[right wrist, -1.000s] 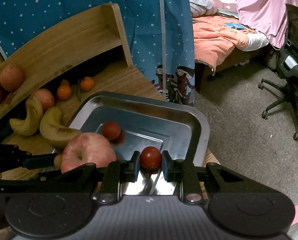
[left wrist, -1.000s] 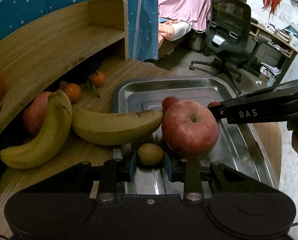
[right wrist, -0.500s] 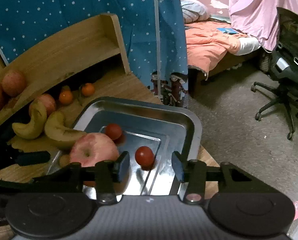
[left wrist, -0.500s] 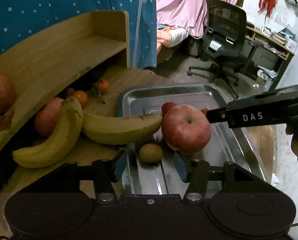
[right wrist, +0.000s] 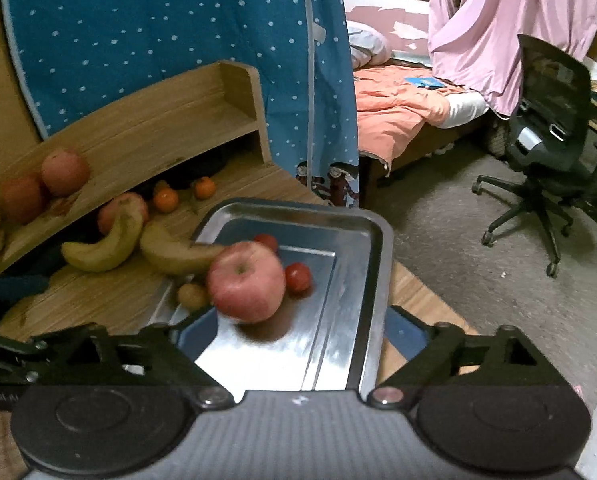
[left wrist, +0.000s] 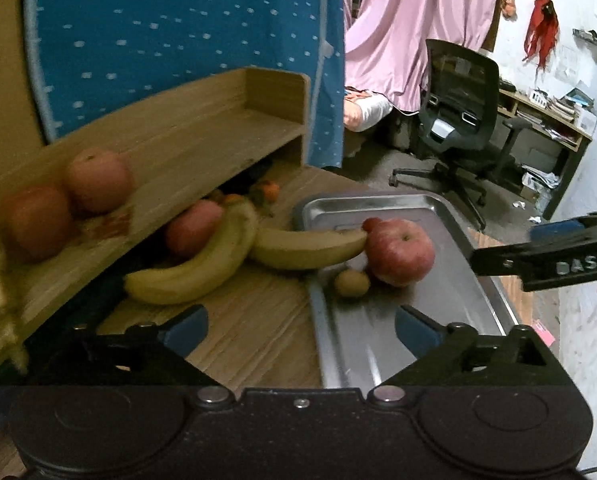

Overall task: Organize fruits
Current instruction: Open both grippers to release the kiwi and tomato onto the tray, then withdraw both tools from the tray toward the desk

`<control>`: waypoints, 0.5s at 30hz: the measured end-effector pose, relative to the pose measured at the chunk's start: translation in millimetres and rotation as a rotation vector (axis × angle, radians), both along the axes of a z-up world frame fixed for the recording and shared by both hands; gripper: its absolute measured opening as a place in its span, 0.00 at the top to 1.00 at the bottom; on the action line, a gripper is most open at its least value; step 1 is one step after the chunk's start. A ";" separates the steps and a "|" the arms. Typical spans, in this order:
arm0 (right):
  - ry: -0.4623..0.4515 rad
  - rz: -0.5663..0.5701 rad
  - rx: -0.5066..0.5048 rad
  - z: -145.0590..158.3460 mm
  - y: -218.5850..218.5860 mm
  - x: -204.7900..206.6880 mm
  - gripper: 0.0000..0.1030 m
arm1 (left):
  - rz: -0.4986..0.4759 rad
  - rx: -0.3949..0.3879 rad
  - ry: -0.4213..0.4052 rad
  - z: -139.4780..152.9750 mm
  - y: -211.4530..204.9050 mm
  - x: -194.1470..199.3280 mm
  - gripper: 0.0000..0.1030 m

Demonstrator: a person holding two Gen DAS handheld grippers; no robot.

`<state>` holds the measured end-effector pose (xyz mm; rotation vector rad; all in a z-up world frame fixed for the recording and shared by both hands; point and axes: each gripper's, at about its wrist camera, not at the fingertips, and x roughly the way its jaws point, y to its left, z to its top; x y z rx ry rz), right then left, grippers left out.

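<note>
- Letting go with both hands: your left gripper (left wrist: pixel 300 330) has just been opening and its jaws now stand spread wide with nothing between them; the kiwi (left wrist: pixel 351 282) lies loose in the tray (left wrist: pixel 438 206) just ahead of them.
- Your right gripper (right wrist: pixel 300 326) has likewise just been opening, jaws wide and empty; the small tomato (right wrist: pixel 298 277) sits free on the tray floor, touching or just beside the big apple (right wrist: pixel 246 281).
- A second tomato (right wrist: pixel 265 242) rests behind the apple, so this drop-off step looks done.
- Plenty still waits outside the tray: two bananas (left wrist: pixel 202 266) on the desk (left wrist: pixel 254 336), one with its tip over the tray rim, another apple (left wrist: pixel 192 232) tucked behind them, small oranges (right wrist: pixel 165 200) under the shelf (left wrist: pixel 202 140), and more fruit up on it.
- Next, I'd say, you swing left with jaws kept wide; the bananas call for a grip across the middle.
</note>
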<state>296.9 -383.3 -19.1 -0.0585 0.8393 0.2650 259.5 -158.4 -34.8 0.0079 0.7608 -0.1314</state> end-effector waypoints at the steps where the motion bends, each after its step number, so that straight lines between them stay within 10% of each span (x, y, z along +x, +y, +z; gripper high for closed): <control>1: -0.004 -0.009 -0.006 2.0 2.4 -8.1 0.04 | 0.002 0.003 -0.002 0.5 4.9 -6.6 0.01; 15: 0.019 -0.101 -0.046 8.4 42.2 -126.3 0.00 | 0.037 0.014 0.010 1.8 68.7 -105.8 0.01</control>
